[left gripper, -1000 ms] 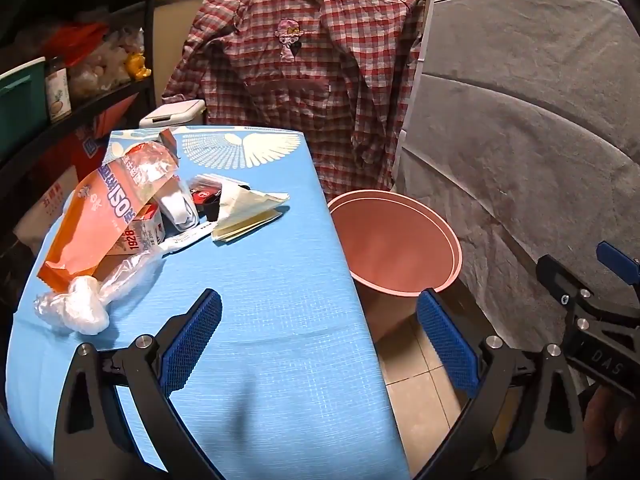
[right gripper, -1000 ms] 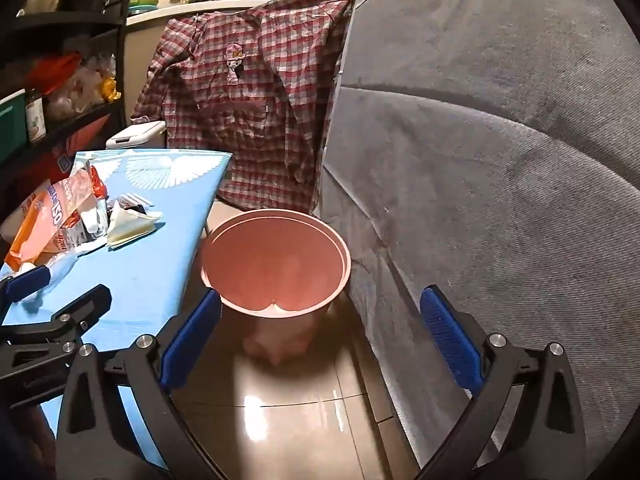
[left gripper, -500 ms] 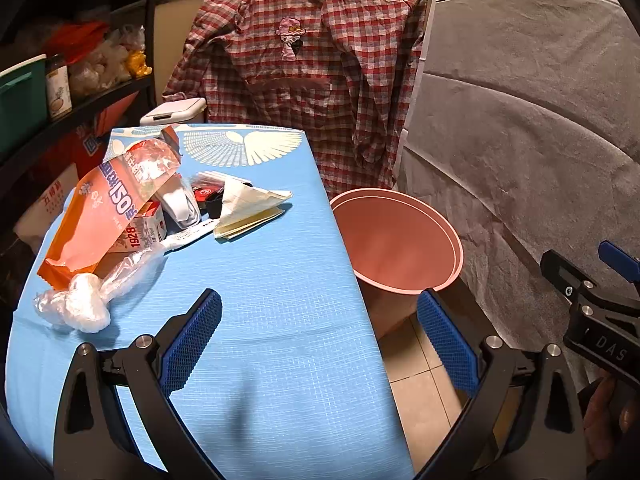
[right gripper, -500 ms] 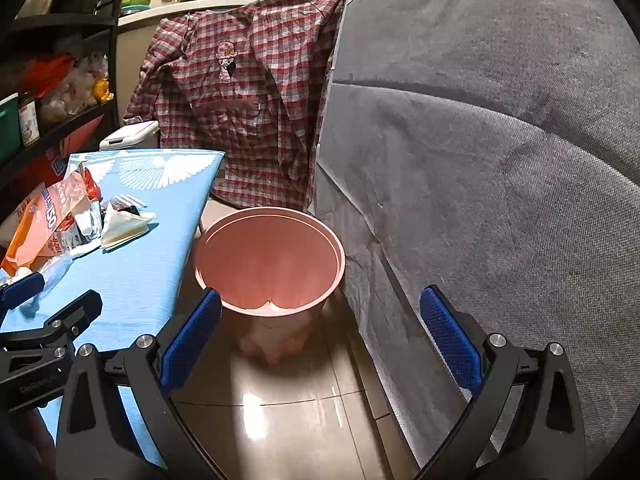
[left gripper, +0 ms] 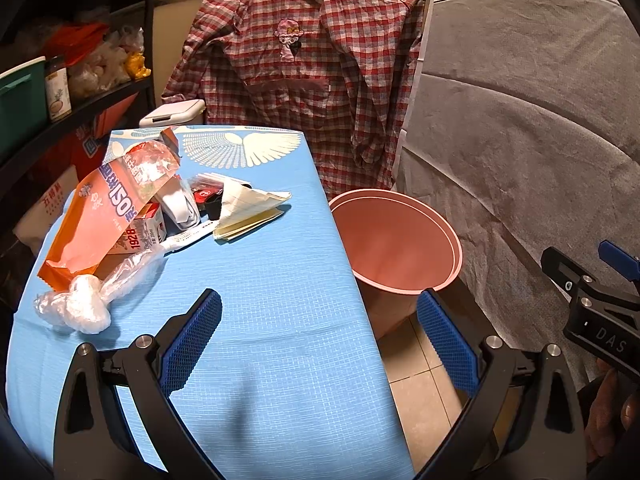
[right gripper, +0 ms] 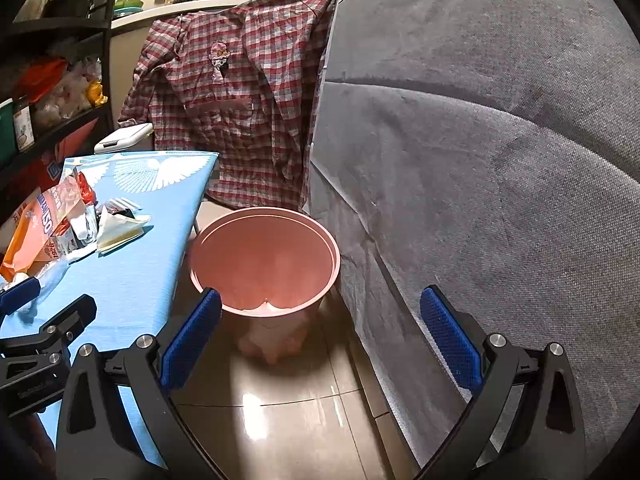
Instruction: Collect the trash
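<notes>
The trash (left gripper: 132, 220), wrappers, a carton and folded paper, lies heaped on the far left of the tabletop (left gripper: 260, 320), with the bin (right gripper: 264, 256) on the floor just beside its edge. It all looks light, crinkly and slippery, so I'd pinch a bunched fold. My left tongs (left gripper: 320, 340) and right tongs (right gripper: 320, 340) gape wide, empty.

Left gripper (left gripper: 318, 344): black plastic frame w/ triangular cut-outs, lower part of frame; silver round screws at finger pivots; blue textured pads (left gripper: 192, 344) on inner faces. Right gripper (right gripper: 320, 340): same build, black w/ blue pads (right gripper: 450, 344). At right edge of left wrist view its black body reads "DAS" in grey letters, blue tip above.
</notes>
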Demonstrator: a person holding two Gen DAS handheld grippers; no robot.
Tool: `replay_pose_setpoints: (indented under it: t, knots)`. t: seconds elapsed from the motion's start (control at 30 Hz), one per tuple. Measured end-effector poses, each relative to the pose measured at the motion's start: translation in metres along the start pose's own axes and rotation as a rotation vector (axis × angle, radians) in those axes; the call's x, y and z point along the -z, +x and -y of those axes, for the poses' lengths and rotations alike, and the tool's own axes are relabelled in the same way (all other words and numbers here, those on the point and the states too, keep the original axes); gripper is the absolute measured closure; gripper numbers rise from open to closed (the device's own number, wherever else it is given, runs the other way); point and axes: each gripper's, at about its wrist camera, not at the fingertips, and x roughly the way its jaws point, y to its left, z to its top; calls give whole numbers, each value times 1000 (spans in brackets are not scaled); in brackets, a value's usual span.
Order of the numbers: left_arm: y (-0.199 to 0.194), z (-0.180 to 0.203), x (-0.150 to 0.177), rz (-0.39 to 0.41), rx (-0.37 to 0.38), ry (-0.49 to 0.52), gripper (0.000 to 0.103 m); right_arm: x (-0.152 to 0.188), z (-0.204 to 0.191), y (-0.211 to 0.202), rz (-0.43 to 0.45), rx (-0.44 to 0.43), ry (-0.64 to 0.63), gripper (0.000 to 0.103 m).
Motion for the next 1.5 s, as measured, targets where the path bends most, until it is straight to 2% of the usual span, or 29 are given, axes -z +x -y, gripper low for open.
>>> replay_pose_setpoints:
  t: [1.5]
  knots:
    - [-2,4,-3,6,-3,6,8,-1,-2,-2,7,6,-15,6]
